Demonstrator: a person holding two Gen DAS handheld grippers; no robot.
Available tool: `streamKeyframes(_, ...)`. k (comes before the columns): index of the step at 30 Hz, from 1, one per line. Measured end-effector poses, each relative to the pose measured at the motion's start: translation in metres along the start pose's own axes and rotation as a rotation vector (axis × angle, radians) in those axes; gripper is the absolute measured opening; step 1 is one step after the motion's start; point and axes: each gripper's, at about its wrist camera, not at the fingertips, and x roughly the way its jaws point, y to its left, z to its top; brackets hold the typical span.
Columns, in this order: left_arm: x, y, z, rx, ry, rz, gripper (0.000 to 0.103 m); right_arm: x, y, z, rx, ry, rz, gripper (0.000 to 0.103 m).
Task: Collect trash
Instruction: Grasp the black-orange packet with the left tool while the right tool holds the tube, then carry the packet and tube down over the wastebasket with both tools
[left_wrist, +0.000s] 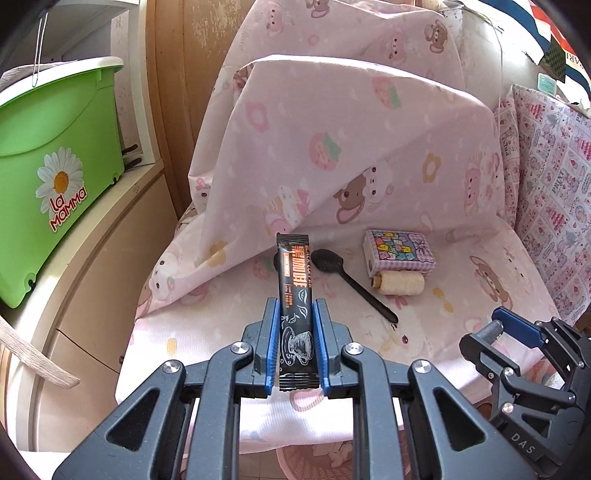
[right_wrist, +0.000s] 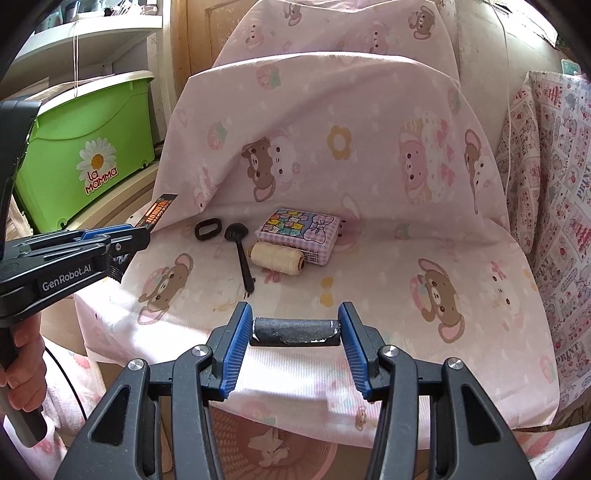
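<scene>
Pinching a black coffee sachet (left_wrist: 296, 314) upright between its blue pads, the left gripper (left_wrist: 295, 317) hovers over the pink sheet (left_wrist: 369, 155). The right gripper (right_wrist: 295, 325) clamps one dark paper roll (right_wrist: 294, 331) crosswise. At twelve o'clock lie one spoon (right_wrist: 242, 254), one thread spool (right_wrist: 277, 258), one tissue pack (right_wrist: 301, 234) and one ring (right_wrist: 209, 229).

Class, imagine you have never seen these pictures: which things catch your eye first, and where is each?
First, the black coffee sachet standing upright, clamped in the left tongs. Next, the dark grey roll held crosswise in the right tongs above the pink cartoon sheet. Far left, a green tub sits on a cabinet.
</scene>
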Motion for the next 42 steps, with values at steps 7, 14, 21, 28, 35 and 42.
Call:
streamKeyframes(7, -0.023, -0.001, 0.0, 0.054, -0.072, 0.04, 0.017, -0.018, 0.009, -0.004, -0.027, 0.0, 0.037, 0.051)
streamKeyframes(14, -0.046, 0.0, -0.019, 0.04, -0.042, -0.005, 0.017, -0.042, 0.02, -0.011, -0.057, 0.001, 0.086, 0.051)
streamKeyframes(21, -0.047, 0.007, -0.061, -0.032, 0.111, -0.062, 0.017, -0.045, 0.028, -0.036, -0.054, 0.126, 0.088, 0.051)
streamKeyframes(28, -0.035, 0.011, -0.079, -0.074, 0.215, -0.092, 0.017, -0.033, 0.035, -0.064, -0.057, 0.244, 0.133, 0.051)
streamKeyframes(35, -0.005, 0.005, -0.099, -0.085, 0.366, -0.094, 0.016, -0.001, 0.024, -0.084, 0.032, 0.353, 0.151, 0.051)
streamKeyframes(42, 0.021, -0.004, -0.122, -0.113, 0.51, -0.126, 0.005, 0.032, 0.012, -0.109, 0.077, 0.451, 0.091, 0.051)
